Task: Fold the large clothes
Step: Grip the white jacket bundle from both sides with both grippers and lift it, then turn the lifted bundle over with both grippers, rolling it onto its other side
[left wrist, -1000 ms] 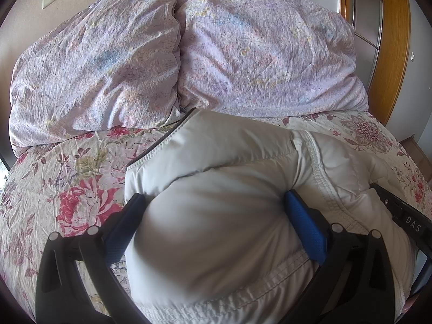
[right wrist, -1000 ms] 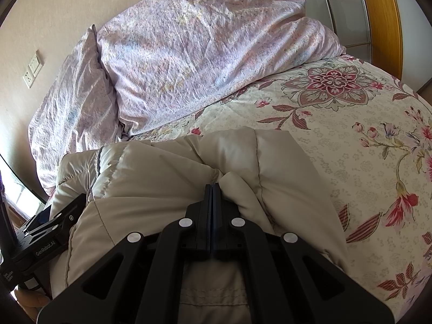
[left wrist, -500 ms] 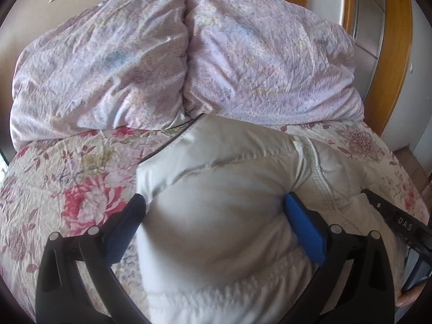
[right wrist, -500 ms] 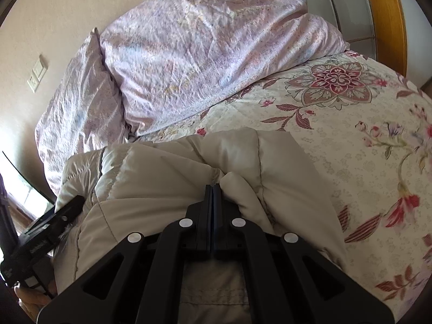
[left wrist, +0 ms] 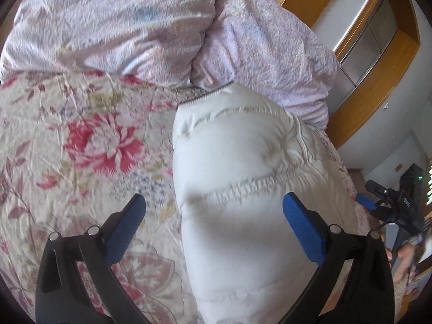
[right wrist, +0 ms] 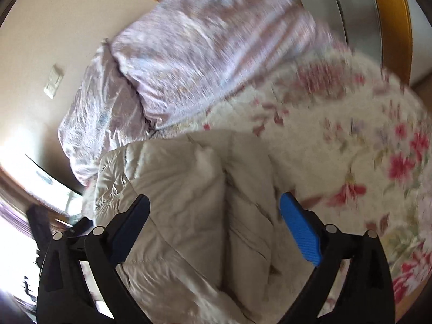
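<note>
Both grippers stand wide apart over the bed, and neither has hold of anything. Nearest in the left wrist view, the left gripper (left wrist: 213, 216) has its blue pads spread, the left pad over bare bedspread and the right pad over the padded coat, with no cloth pinched between them. In the right wrist view the right gripper (right wrist: 213, 216) has its jaws opening, and the coat lies below the gap without either pad pressing on it.

Under and just beyond the fingers lies the white padded coat (left wrist: 243, 178), drawn in to a long narrow bundle that runs from the near edge toward the pillows. From the right wrist view its right side looks folded over onto the body, leaving a deep crease down the middle (right wrist: 224, 216), so I judge the lengthwise folds made. Its zipped far end just reaches the foot of the pillows.

To the left and right of the coat the floral bedspread (left wrist: 89, 148) lies bare. Farthest off, two lilac pillows (left wrist: 129, 24) rest against the wall, with a wooden frame (left wrist: 359, 102) at far right.

What is left, as I read it: the bundle is not yet halved across its length, so a near-to-far fold and some smoothing seem to remain
</note>
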Tool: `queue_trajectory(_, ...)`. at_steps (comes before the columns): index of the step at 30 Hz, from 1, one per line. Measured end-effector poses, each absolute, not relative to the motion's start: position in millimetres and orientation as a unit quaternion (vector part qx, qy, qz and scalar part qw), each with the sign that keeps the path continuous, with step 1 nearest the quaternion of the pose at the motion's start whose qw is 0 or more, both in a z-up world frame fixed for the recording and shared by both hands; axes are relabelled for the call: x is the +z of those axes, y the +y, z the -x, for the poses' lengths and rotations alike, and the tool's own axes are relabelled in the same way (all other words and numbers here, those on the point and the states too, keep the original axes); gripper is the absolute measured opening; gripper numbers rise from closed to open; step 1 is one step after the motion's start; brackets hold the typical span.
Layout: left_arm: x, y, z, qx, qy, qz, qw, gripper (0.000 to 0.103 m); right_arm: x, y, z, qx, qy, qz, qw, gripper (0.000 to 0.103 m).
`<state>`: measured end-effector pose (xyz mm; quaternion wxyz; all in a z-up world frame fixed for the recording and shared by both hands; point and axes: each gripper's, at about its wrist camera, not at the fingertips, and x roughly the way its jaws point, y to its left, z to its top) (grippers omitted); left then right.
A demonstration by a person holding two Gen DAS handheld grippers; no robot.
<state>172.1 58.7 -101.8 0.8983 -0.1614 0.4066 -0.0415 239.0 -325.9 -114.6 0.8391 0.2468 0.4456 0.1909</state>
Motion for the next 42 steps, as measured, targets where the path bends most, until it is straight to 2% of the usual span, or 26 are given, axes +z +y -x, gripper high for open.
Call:
queue_trajectory(9, -119, 54, -173, -0.081, 0.435, 0.194, 0.876, 0.101, -163, -342, -253, 0.229, 0.515, -0.341, 0.752, 0.099)
queue_trajectory(13, -122, 56, -175, -0.09, 0.438, 0.205, 0.87, 0.101, -174, -336, -260, 0.236, 0.534, -0.349, 0.733, 0.102)
queue_trajectory(25, -139, 66, -182, -0.133, 0.453, 0.262, 0.842, 0.101, -197, -317, -277, 0.27, 0.576, -0.362, 0.681, 0.102)
queue_trajectory(42, -148, 75, -176, -0.157, 0.457, 0.294, 0.825, 0.101, -195, -287, -285, 0.325, 0.588, -0.343, 0.656, 0.102)
